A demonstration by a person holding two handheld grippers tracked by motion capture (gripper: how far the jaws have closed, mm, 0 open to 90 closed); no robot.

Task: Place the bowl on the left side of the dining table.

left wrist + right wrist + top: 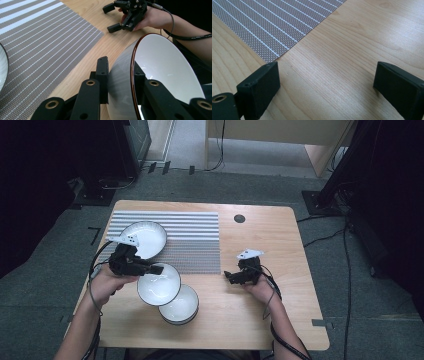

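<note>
Forearms enter from the near edge of the wooden surface, one on each side. Nearest, a white bowl sits on the wood. Just beyond it, the left gripper, held level and pointing right, is clamped on the rim of a second, tilted white bowl that overlaps the first one. The right gripper rests low on the wood, pointing left, jaws spread wide around nothing. Farther off, a third bowl stands on the striped placemat. No writing is legible.
</note>
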